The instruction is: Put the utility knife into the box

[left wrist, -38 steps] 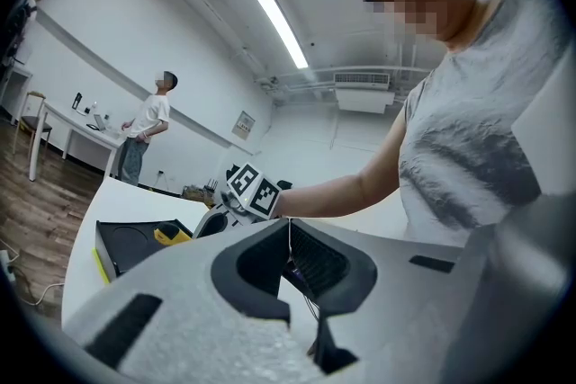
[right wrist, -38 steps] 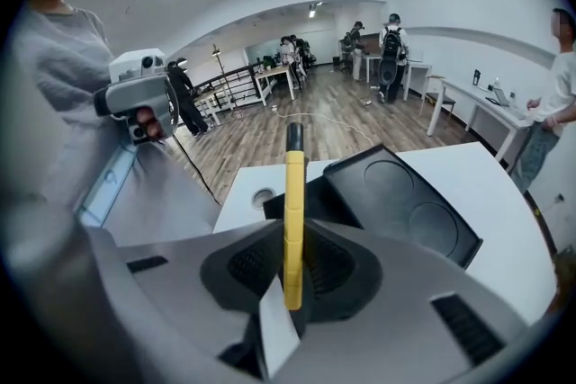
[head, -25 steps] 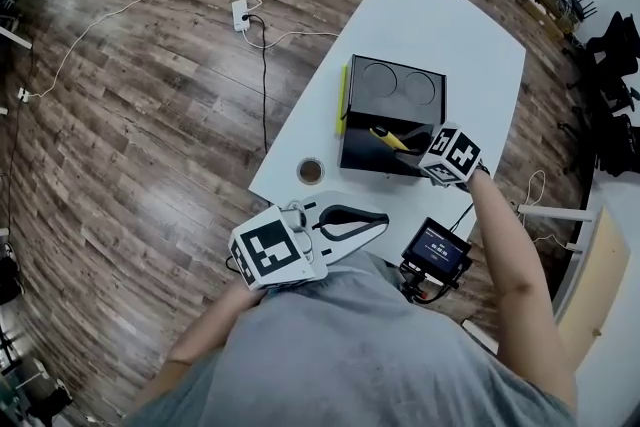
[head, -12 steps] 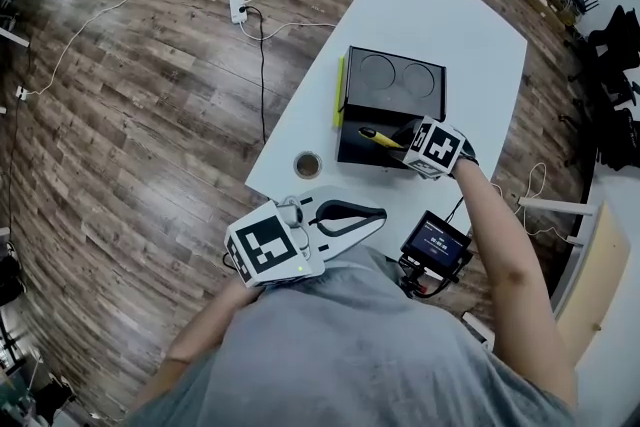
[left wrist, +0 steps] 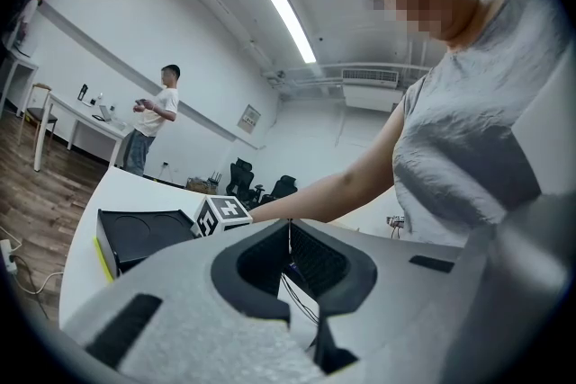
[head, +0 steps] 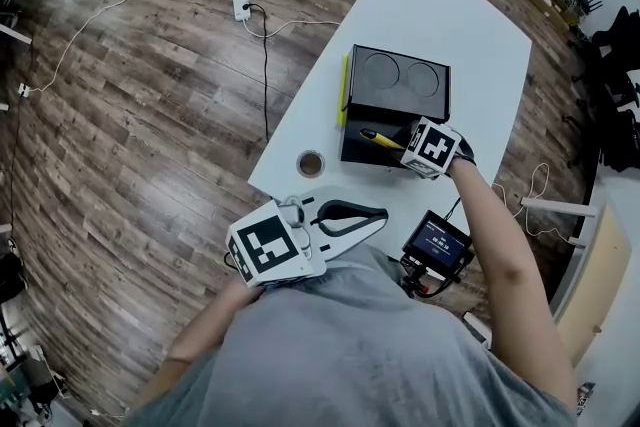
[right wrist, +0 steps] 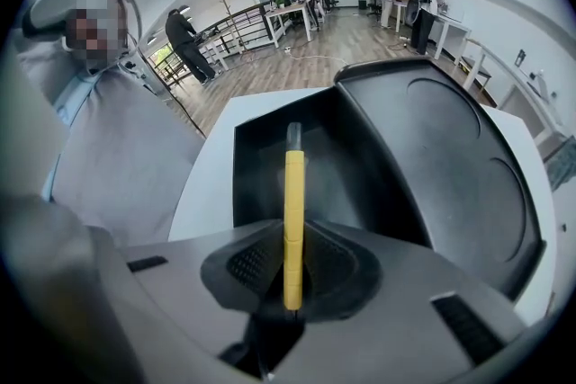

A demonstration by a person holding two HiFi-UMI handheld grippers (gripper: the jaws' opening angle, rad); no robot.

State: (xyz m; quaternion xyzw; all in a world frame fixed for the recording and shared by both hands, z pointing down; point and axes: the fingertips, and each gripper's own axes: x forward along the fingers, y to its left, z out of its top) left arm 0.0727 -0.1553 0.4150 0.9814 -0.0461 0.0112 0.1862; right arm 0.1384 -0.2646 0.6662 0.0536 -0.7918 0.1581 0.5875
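right gripper (head: 398,143) fingers clamped on utility knife (right wrist: 293,211) | we edged it further over the box (head: 356,153), unreleased | left gripper (head: 380,216) closed, empty

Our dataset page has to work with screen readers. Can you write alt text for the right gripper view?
The right gripper is shut on a yellow utility knife, its tip pointing over the open compartment of a black box on a white table. The person holding it, in a grey shirt, fills the left side.
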